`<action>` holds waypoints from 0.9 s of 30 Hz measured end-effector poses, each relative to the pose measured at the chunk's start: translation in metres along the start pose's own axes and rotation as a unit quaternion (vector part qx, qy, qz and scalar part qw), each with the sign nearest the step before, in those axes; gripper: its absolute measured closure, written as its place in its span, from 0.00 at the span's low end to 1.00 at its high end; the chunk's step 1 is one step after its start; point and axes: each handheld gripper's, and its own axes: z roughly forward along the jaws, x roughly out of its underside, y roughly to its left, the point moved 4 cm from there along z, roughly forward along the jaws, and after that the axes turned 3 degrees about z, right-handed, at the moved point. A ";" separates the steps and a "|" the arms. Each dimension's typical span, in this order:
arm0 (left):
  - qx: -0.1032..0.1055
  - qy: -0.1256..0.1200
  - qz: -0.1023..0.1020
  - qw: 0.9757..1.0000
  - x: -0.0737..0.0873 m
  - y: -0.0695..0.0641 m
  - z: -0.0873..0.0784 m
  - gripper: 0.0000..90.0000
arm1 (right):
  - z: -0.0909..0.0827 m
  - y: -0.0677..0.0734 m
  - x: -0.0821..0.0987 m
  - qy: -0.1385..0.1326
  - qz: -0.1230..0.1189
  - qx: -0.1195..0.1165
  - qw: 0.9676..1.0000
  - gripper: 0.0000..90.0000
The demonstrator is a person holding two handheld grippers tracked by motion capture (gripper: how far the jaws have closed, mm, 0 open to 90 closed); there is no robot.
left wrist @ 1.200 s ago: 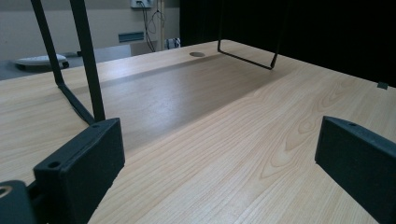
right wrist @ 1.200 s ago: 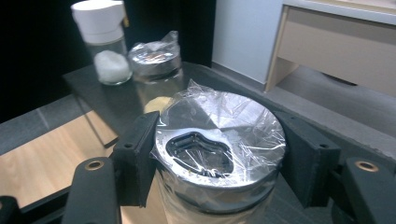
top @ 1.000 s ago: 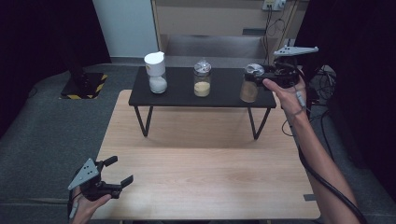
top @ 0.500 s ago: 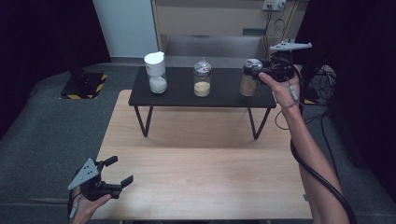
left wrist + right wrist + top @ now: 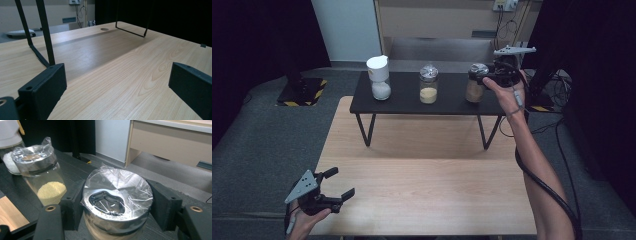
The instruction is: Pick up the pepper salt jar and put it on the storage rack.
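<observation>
Carrying the jar point(image 5: 475, 83), right hand-held gripper point(image 5: 490, 80) shifted left.

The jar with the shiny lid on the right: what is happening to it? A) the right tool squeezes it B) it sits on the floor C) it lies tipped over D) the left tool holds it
A: the right tool has a jaw pressed on each side of the jar.
</observation>
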 end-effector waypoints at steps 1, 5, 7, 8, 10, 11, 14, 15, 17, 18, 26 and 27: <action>0.000 0.000 0.000 1.000 0.000 0.000 0.000 0.00 | 0.001 0.000 0.001 -0.001 0.001 0.001 1.000 0.39; 0.000 0.000 0.000 1.000 0.000 0.000 0.000 0.00 | 0.003 -0.002 0.002 -0.002 0.006 0.001 1.000 0.39; 0.001 0.000 0.000 1.000 0.000 0.000 0.000 0.00 | 0.004 -0.002 0.003 -0.001 0.006 0.003 1.000 0.39; 0.000 0.000 0.001 1.000 0.000 0.000 0.000 0.00 | 0.005 -0.002 0.003 0.000 0.005 0.004 1.000 0.39; 0.001 0.001 0.001 1.000 0.000 0.000 0.000 0.00 | 0.005 -0.003 0.004 0.001 0.007 0.002 1.000 0.39; 0.001 0.001 0.001 1.000 0.000 0.000 0.000 0.00 | 0.006 -0.003 0.005 0.001 0.006 0.003 1.000 0.39; 0.001 0.001 0.001 1.000 0.000 0.000 0.000 0.00 | 0.007 -0.002 0.005 0.004 0.005 0.004 1.000 0.39; 0.001 0.001 0.001 1.000 0.000 0.000 0.000 0.00 | 0.008 -0.002 0.006 0.004 0.005 0.004 1.000 0.39; 0.000 0.001 0.001 1.000 0.000 0.000 0.000 0.00 | 0.008 -0.002 0.006 0.005 0.005 0.004 1.000 0.39; 0.000 0.001 0.001 1.000 0.000 0.000 0.000 0.00 | 0.009 -0.002 0.006 0.005 0.006 0.004 1.000 0.39; 0.000 0.001 0.002 1.000 0.000 0.000 0.000 0.00 | 0.009 -0.004 0.010 0.002 0.012 0.002 1.000 0.39; 0.000 0.001 0.002 1.000 0.000 0.000 0.000 0.00 | 0.009 -0.005 0.011 0.001 0.013 0.001 1.000 0.39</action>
